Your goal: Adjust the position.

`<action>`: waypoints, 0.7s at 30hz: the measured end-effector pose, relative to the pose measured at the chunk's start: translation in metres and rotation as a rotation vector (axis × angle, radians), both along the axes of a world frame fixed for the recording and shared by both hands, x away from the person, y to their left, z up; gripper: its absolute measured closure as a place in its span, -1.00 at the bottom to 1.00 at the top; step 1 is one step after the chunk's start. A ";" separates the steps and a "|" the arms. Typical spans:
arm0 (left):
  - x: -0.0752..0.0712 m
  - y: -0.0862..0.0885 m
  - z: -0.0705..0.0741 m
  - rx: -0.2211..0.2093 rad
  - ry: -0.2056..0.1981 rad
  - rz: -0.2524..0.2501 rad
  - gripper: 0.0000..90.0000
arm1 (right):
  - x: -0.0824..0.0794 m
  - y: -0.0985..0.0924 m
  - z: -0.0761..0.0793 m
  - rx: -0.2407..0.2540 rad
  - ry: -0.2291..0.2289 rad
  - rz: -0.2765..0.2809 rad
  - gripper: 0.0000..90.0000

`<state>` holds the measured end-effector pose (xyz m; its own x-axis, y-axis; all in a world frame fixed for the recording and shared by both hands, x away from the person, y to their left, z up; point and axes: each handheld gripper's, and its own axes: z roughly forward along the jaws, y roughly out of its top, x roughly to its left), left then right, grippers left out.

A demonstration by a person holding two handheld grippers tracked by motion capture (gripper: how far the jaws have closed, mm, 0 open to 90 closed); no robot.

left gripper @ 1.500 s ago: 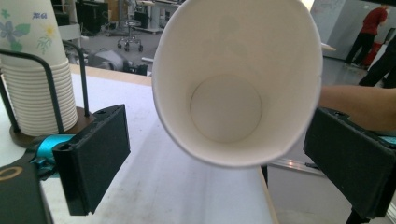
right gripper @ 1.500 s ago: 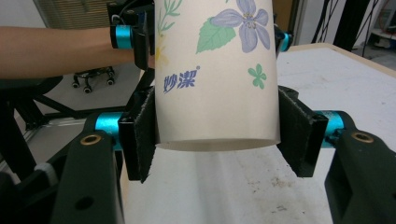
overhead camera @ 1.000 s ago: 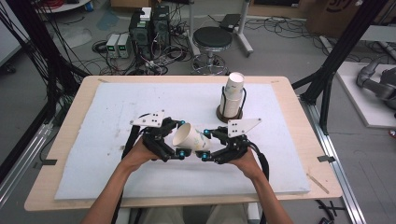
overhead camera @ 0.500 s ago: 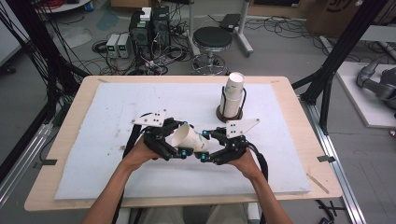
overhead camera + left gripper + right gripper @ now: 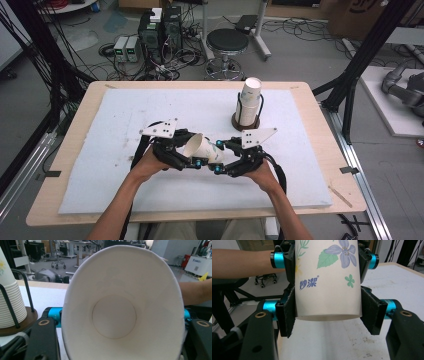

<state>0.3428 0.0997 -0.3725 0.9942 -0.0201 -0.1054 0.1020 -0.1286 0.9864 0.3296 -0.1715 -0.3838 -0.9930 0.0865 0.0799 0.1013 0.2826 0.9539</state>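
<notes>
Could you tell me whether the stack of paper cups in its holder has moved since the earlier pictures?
No. The stack of paper cups stands at the same spot near the far edge of the white mat, apart from both grippers, as before.

Paper cup (image 5: 328, 282): cream outside, printed with a lilac-blue flower, green leaves, a small green clover shape and blue lettering; plain white inside (image 5: 117, 315). Left tongs (image 5: 186, 157) and right tongs (image 5: 218, 157): black, with bright cyan cylinders at the joints, brass-coloured rings on the bodies, and a light grey three-cornered plate dotted with dark holes on top of each. Stack of cups (image 5: 249, 101): white, ribbed with thin grey rim lines, a touch of yellow-green print, standing in a black wire holder on a dark brown round base. Table (image 5: 320, 130): pale wood edge, covered by a white mat (image 5: 125, 120) speckled with faint brownish marks. Stool (image 5: 227, 41): black seat, chrome legs. Floor: grey.
</notes>
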 end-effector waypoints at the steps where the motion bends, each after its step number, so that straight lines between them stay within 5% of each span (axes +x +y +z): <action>1: 0.000 0.000 0.000 0.000 -0.001 0.000 -0.26 | 0.000 0.000 0.000 0.000 0.000 0.001 -0.16; 7: -0.001 0.000 0.001 0.002 -0.011 0.005 -0.23 | 0.000 0.000 0.000 -0.001 -0.007 -0.002 -0.19; 11: -0.001 0.001 0.001 0.003 -0.012 0.005 -0.23 | -0.001 0.005 -0.001 -0.043 0.013 -0.032 -0.61; 21: -0.001 0.004 0.002 0.018 -0.015 0.019 -0.23 | -0.003 0.007 -0.001 -0.073 0.001 -0.056 -0.66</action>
